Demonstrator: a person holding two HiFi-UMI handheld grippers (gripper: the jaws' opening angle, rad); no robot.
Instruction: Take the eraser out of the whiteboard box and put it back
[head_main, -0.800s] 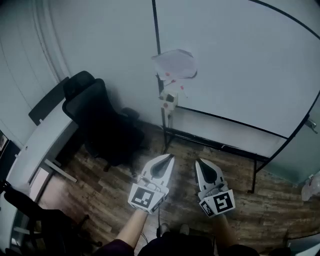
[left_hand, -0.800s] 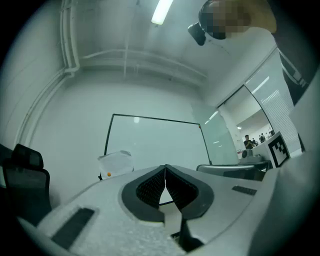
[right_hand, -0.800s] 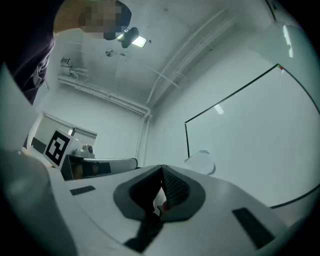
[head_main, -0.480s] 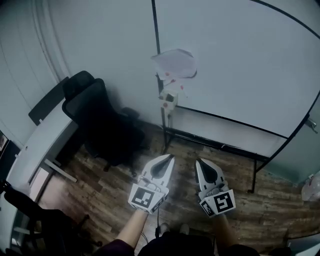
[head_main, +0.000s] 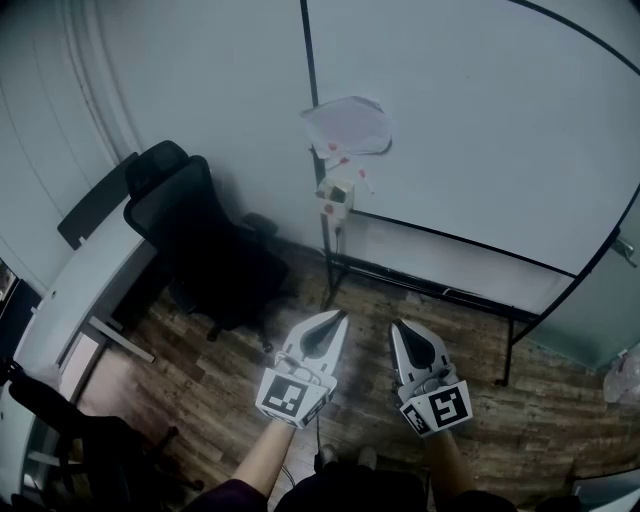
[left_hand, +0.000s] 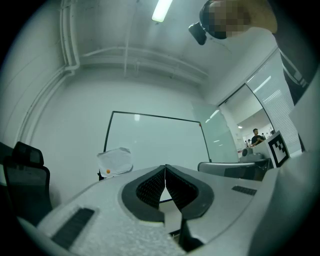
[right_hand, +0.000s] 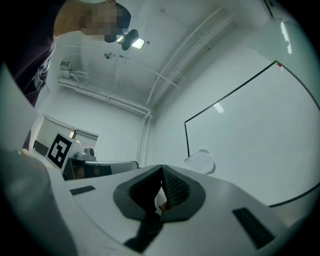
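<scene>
Presently both closed tight and empty: left gripper (head_main: 338, 315), right gripper (head_main: 398, 325), well short of whiteboard (head_main: 480, 130). Eraser unseen, presumably inside whiteboard box (head_main: 337, 196) at board's left edge. Risk: arriving with jaws shut, knocking box askew.

left tongs (head_main: 340, 315), right tongs (head_main: 399, 324): no change

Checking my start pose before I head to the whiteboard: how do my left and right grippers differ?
The left gripper slants rightward in the head view; the right gripper slants leftward, so their tips converge. The left gripper's marker cube shows a different square pattern from the right gripper's marker cube. Shared: both have jaws shut on nothing and point towards the whiteboard, well short of it.
</scene>
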